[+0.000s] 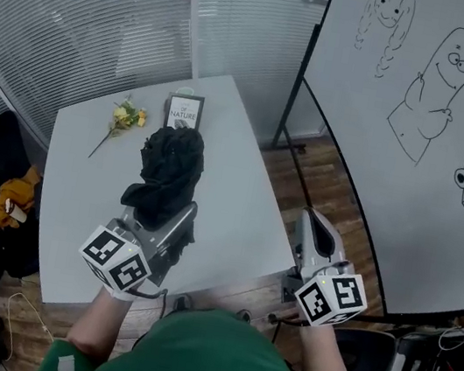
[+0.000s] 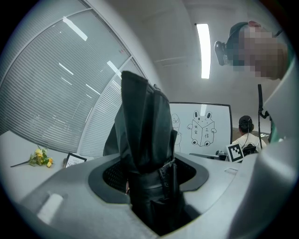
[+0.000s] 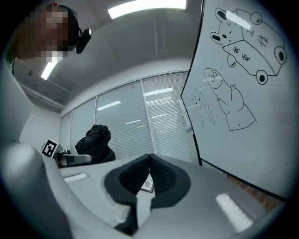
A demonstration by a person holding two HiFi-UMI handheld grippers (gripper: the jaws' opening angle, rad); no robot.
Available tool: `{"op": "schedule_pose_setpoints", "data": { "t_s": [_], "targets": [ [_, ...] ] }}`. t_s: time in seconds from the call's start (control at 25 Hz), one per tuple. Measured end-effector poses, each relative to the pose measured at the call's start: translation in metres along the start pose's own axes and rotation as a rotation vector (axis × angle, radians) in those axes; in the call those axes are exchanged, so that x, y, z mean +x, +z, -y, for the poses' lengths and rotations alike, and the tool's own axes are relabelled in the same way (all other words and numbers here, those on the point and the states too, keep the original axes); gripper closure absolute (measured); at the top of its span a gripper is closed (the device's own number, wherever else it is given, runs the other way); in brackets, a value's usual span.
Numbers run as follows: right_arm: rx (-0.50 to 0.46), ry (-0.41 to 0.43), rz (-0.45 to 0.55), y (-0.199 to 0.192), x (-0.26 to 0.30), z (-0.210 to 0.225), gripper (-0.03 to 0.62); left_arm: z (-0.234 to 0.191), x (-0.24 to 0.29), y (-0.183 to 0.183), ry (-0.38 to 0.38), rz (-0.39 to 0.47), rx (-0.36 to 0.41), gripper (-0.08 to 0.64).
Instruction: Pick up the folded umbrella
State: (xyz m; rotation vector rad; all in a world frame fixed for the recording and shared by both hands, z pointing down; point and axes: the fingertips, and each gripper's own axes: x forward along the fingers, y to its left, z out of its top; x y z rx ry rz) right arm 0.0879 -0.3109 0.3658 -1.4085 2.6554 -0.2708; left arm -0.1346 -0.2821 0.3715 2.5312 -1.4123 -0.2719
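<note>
Umbrella [image 1: 168, 169] — black, folded — stands clamped in the left gripper [image 1: 168, 218] over the table [image 1: 238, 199]. Beyond it lie a card [image 1: 183, 112] and flowers [image 1: 125, 116]. The right gripper [image 1: 318, 226] — jaws pressed together, empty — is at the table's edge.

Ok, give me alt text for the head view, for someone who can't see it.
The left hand-held gripper is clamped on a black folded fabric umbrella over a white rectangular table. The right hand-held gripper, shut and empty, is off the table's edge near a large whiteboard with cartoon drawings.
</note>
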Motion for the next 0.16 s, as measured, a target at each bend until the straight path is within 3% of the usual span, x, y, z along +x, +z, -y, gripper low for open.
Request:
{"op": "schedule_pose_setpoints", "data": {
  "t_s": [0.16],
  "targets": [
    [-0.004,-0.007,-0.002,-0.0018,-0.001,-0.0019,0.589,-0.0033,-0.0037,-0.0013,0.005,-0.012,0.002,0.296]
  ]
}}
